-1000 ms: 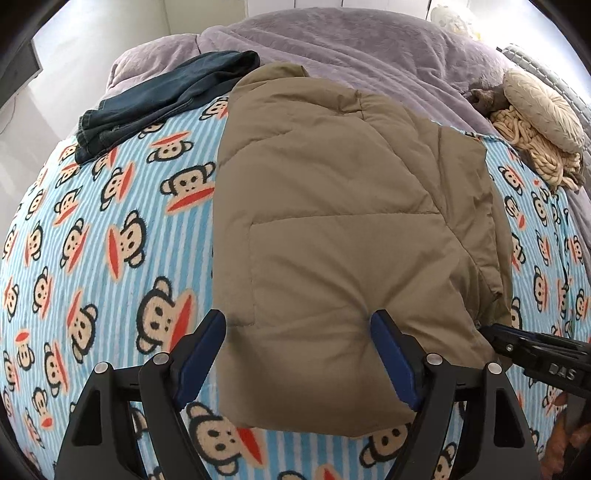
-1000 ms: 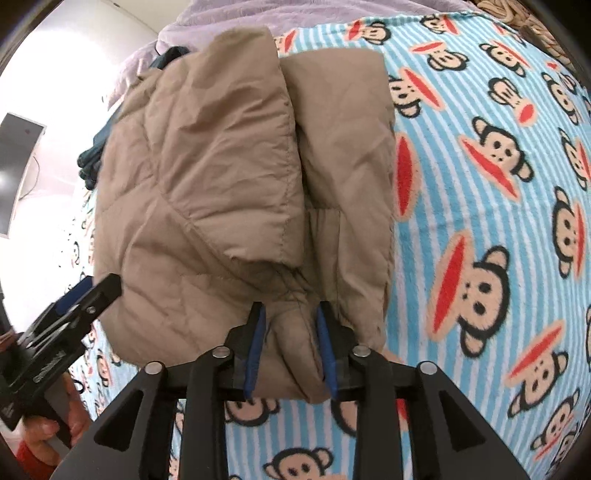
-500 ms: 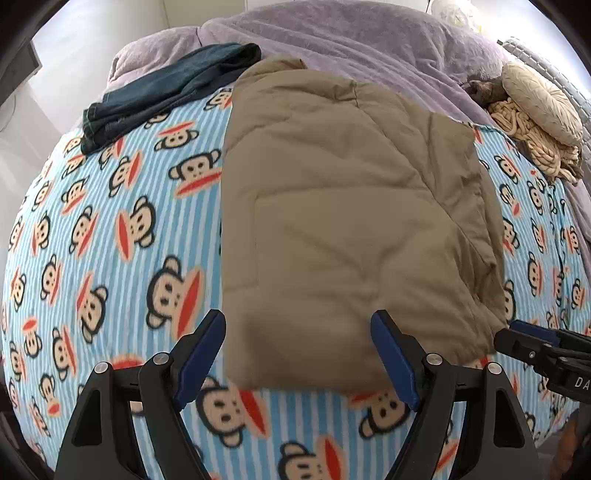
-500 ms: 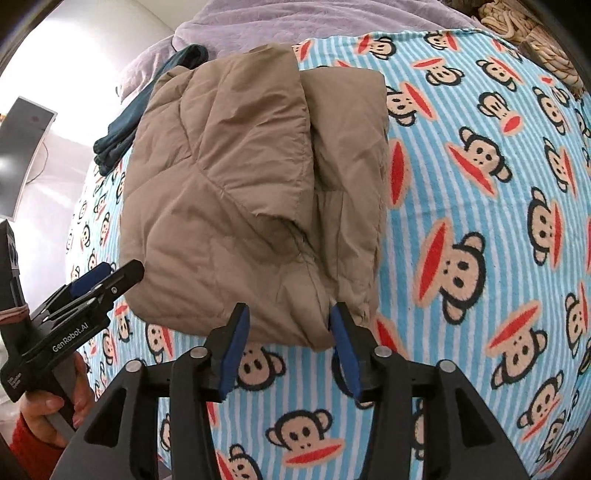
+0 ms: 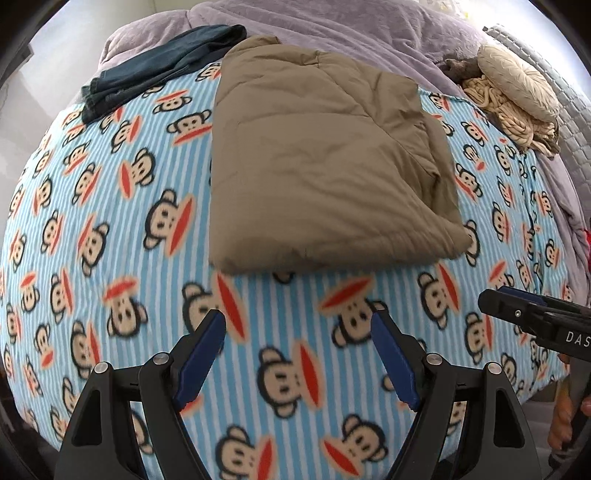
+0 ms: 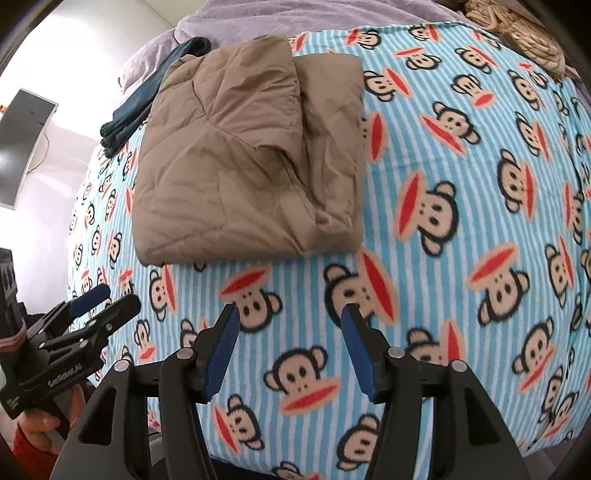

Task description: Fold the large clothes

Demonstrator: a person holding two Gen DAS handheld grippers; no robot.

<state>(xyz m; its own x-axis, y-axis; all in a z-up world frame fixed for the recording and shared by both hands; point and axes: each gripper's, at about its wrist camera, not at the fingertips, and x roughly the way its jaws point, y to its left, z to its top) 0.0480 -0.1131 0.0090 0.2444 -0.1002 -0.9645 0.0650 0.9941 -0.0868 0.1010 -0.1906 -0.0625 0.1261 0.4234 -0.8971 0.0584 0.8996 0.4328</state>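
The left gripper [image 5: 298, 332] holds its jaws wide, with nothing between them but the monkey-print blanket [image 5: 110, 229] below. The right gripper [image 6: 290, 328] has jaws that are opening, and they too frame only bare blanket; no cloth is caught in them. Each gripper also shows at the edge of the other's view, held in a hand [image 6: 37, 424] with a red cuff at the lower left of the right wrist view.

Just beyond both pairs of jaws, apart from them, lies the tan padded jacket [image 5: 317, 155], folded into a thick, roughly rectangular bundle on the blue-striped blanket that covers the bed. In the right wrist view a folded flap lies over its right part, with puckered seams along the near edge.

Past the jacket's far left corner rests a folded dark blue garment [image 5: 159, 77], partly on a lilac bedcover [image 5: 351, 29]. At the far right sit a cream round cushion [image 5: 517, 85] and a knotted beige throw [image 5: 513, 118].
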